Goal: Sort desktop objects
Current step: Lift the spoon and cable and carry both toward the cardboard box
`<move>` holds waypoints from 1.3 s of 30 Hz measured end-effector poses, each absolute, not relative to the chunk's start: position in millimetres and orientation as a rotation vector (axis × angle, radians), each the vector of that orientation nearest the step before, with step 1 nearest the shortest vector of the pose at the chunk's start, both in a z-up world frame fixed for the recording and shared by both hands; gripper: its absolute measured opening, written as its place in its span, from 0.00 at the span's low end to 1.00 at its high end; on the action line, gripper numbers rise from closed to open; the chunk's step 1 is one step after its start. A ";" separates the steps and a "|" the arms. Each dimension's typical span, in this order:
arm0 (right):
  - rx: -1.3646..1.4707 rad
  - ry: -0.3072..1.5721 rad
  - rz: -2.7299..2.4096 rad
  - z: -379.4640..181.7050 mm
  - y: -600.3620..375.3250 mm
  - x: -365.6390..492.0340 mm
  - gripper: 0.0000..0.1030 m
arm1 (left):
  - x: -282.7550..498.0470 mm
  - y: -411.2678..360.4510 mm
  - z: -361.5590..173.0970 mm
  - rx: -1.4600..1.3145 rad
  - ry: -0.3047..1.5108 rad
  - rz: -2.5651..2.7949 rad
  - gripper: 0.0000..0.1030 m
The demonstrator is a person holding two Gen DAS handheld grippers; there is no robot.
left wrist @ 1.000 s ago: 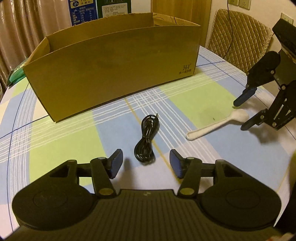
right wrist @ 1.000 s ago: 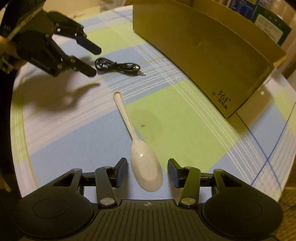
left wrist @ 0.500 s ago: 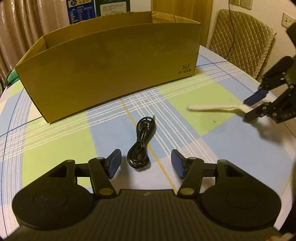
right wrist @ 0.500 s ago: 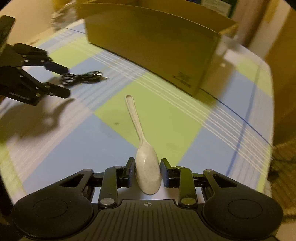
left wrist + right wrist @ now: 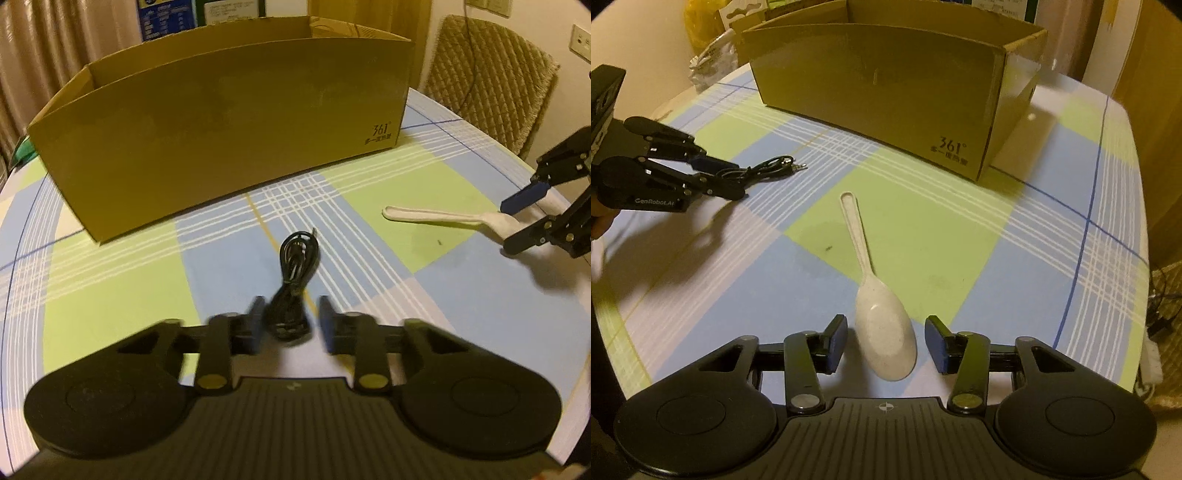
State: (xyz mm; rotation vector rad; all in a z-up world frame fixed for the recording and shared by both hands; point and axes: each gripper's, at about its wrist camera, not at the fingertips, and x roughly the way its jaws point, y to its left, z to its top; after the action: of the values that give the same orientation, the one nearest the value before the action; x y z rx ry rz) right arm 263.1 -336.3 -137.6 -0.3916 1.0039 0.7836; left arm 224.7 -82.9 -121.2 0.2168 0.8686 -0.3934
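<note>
L gripper [image 5: 290, 325] jaws spread, blurred, straddling coiled cable [image 5: 293, 273] on table [image 5: 110, 295]. R gripper [image 5: 885, 341] jaws spread round spoon [image 5: 882, 325] bowl, no contact. Judgement: centre, close squarely, lift clear, then box [image 5: 886, 85].

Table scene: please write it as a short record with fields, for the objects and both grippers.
box: cardboard box, open top, far side of table
cable: black cable, coiled, flat, near end between left gripper fingers
spoon: white spoon, flat, bowl between right gripper fingers
left gripper: open, blurred
right gripper: open, not touching spoon
</note>
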 end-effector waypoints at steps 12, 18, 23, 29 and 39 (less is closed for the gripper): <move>-0.456 0.944 0.868 -142.1 -330.6 256.7 0.34 | 200.5 -88.0 -120.7 0.148 0.878 -0.373 0.19; -0.469 0.921 0.855 -140.2 -332.2 252.4 0.29 | 199.9 -88.3 -119.8 0.149 0.877 -0.387 0.24; -0.454 0.874 0.807 -135.9 -335.3 253.9 0.29 | 202.0 -88.5 -120.3 0.146 0.872 -0.381 0.30; -0.446 0.852 0.771 -131.1 -335.5 255.7 0.28 | 206.4 -91.0 -118.9 0.155 0.864 -0.376 0.33; -0.430 0.853 0.754 -128.5 -333.0 256.7 0.29 | 213.7 -95.7 -122.5 0.195 0.874 -0.378 0.30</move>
State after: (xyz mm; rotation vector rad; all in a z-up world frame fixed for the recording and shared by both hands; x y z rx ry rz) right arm 256.7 -333.0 -128.5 -0.4297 0.8531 0.7536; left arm 213.7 -95.7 -122.5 0.1954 0.8745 -0.3780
